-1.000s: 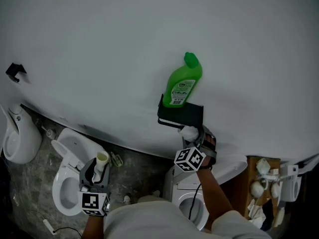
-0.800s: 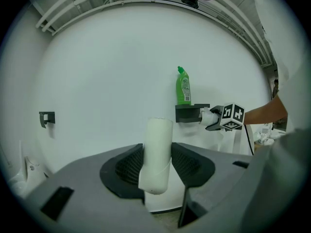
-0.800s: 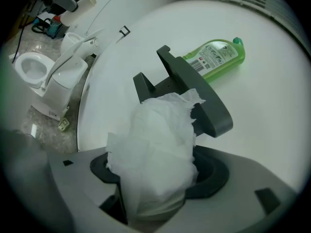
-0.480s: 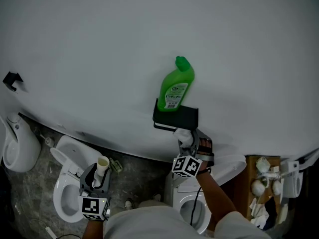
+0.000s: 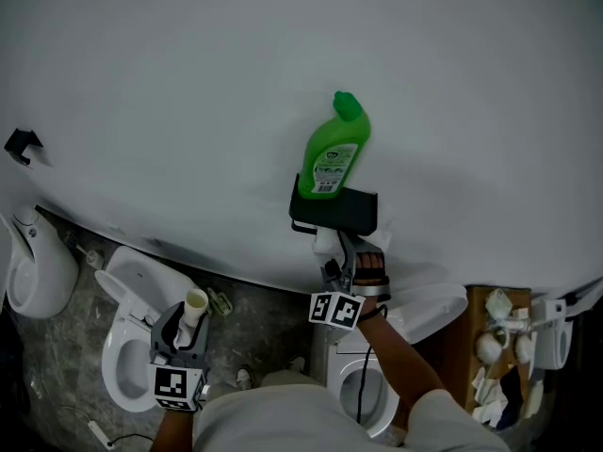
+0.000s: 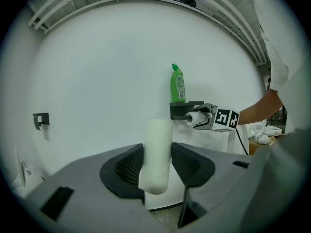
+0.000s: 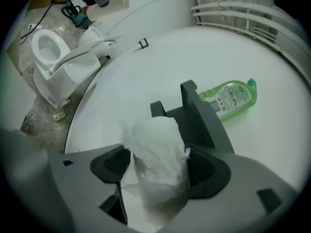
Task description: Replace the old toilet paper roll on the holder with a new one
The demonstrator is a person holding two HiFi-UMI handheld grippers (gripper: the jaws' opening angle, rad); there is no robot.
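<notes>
My left gripper (image 5: 187, 326) is low at the left, shut on a bare cream cardboard tube (image 5: 194, 305) that stands upright between its jaws (image 6: 156, 155). My right gripper (image 5: 333, 254) is shut on a white toilet paper roll (image 7: 160, 161) with a ragged loose end. It holds the roll (image 5: 326, 243) right under the black wall holder (image 5: 335, 211). In the right gripper view the holder's arm (image 7: 193, 115) shows just behind the roll. A green bottle (image 5: 335, 151) stands on the holder's shelf. The left gripper view shows the right gripper (image 6: 205, 120) at the holder (image 6: 186, 108).
A white wall fills most of the head view, with a small black hook (image 5: 21, 143) at far left. Below are a toilet (image 5: 130, 347), a second toilet (image 5: 375, 389), a urinal (image 5: 34, 264) and a wooden box of clutter (image 5: 499, 347) at right.
My right gripper has shifted left beneath the holder with the white roll and rolled at the wrist. The left gripper with the tube has stayed put.
</notes>
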